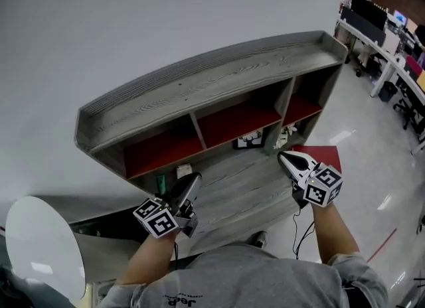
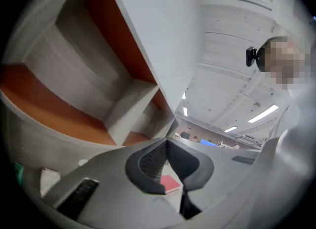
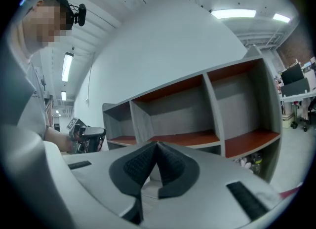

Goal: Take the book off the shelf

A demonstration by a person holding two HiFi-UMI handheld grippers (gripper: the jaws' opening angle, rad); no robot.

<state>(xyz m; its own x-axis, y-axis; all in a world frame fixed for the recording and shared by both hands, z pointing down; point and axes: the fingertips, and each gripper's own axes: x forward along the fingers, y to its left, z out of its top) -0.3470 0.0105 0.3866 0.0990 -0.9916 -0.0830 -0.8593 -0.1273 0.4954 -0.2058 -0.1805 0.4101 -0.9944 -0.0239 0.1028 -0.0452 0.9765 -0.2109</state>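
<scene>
Book point(image 1: 323, 153), red, is lying flat off the shelf point(image 1: 199, 87), by its right end, right gripper point(image 1: 282, 156) overlapping it, left gripper point(image 1: 194, 178) well apart. Marker-printed white object point(image 1: 251, 139) is sitting under the compartments. Both grippers are clenching on nothing.

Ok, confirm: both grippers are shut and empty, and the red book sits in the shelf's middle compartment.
No: the head view shows the red book lying flat beside the right gripper, outside the shelf compartments. The rest holds.

Shirt print point(image 1: 179, 302) too small to read; no other legible text.
</scene>
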